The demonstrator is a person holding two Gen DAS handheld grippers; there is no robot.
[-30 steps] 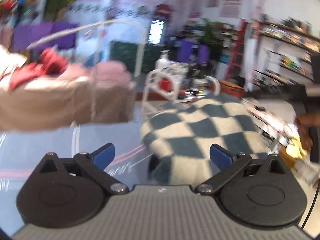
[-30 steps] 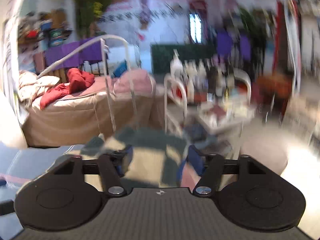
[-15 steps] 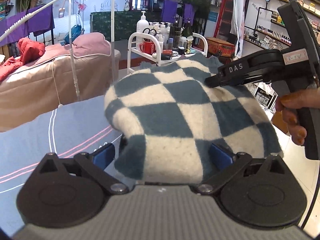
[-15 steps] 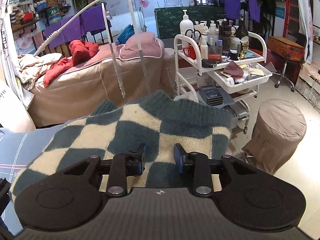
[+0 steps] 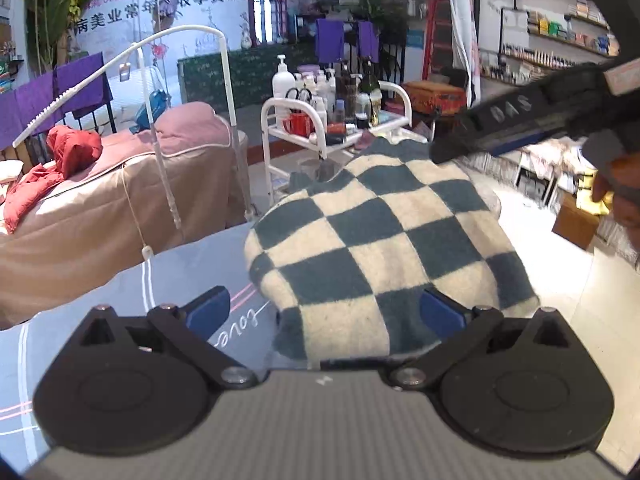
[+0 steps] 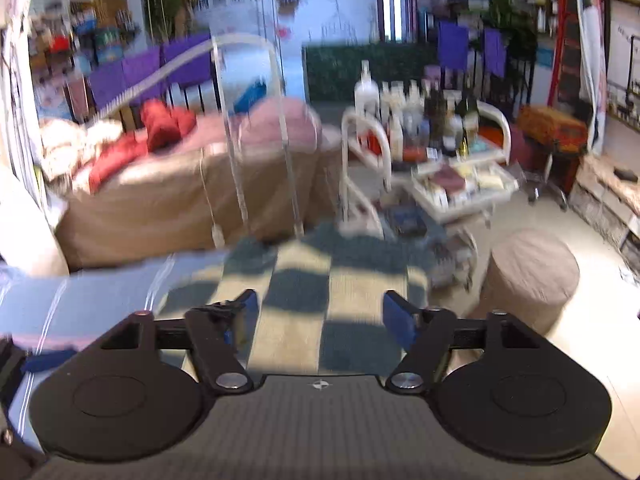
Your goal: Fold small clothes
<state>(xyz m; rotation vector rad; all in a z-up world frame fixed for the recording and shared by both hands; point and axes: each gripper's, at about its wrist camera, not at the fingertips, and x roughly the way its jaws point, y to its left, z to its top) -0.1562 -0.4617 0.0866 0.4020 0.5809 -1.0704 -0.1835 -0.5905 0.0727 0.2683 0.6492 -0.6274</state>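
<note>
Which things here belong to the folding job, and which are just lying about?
Part of the job:
- checkered sweater, lying on the blue sheet
- left hand-held gripper, open
- right hand-held gripper, jaws opening above the sweater

Lying about:
- red garment on the massage bed
- white trolley of bottles
- covered stool

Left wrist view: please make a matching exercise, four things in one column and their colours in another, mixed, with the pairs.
Things:
1. sweater
2. jacket
3. pump bottle
4. gripper pads

Colours:
a. red
b. blue
c. green and cream checks
d. white

Pairs: 1-c, 2-a, 3-d, 4-b
</note>
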